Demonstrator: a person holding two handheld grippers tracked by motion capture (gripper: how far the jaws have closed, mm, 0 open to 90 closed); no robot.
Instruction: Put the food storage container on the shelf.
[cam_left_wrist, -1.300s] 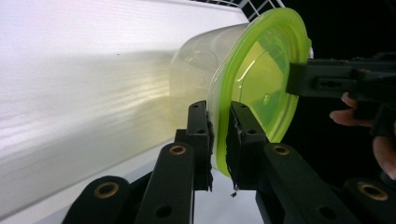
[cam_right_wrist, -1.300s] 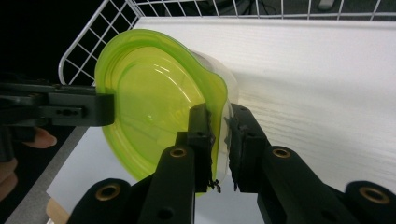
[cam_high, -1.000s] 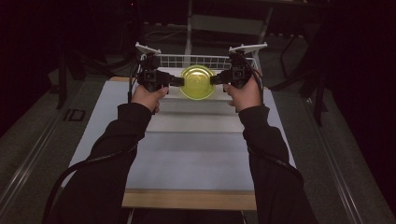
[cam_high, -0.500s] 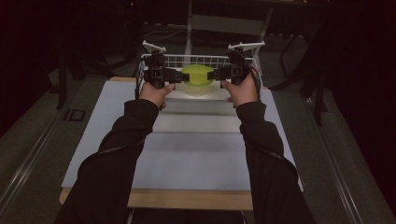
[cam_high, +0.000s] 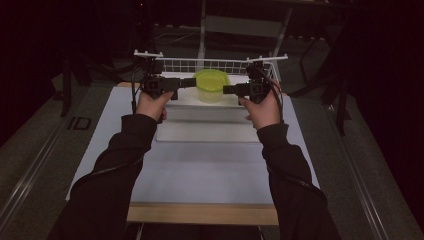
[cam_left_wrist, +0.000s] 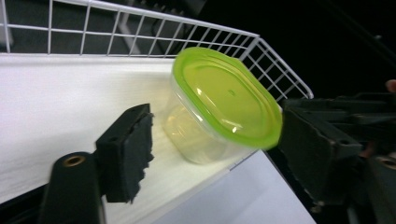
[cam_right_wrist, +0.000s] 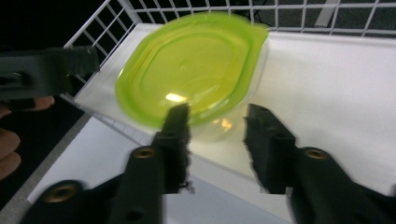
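A clear plastic container with a lime-green lid (cam_high: 211, 82) stands inside a white wire basket (cam_high: 220, 65) at the far end of the table. My left gripper (cam_high: 190, 82) reaches it from the left and my right gripper (cam_high: 227, 90) from the right. In the left gripper view the container (cam_left_wrist: 219, 107) sits between the widely spread jaws of my left gripper (cam_left_wrist: 217, 135), its lid rim against the right-hand jaw. In the right gripper view my right gripper (cam_right_wrist: 218, 122) is open just short of the container (cam_right_wrist: 191, 70), nothing between its pads.
The basket floor (cam_left_wrist: 70, 93) is a white board with mesh walls (cam_right_wrist: 327, 14) on the far and side edges. A white raised board (cam_high: 205, 131) lies in front of it on the pale table mat (cam_high: 200, 170). Dark floor surrounds the table.
The container's lid faced the camera a second ago; now the container stands upright and lower in the basket. Both arms have stretched farther forward.
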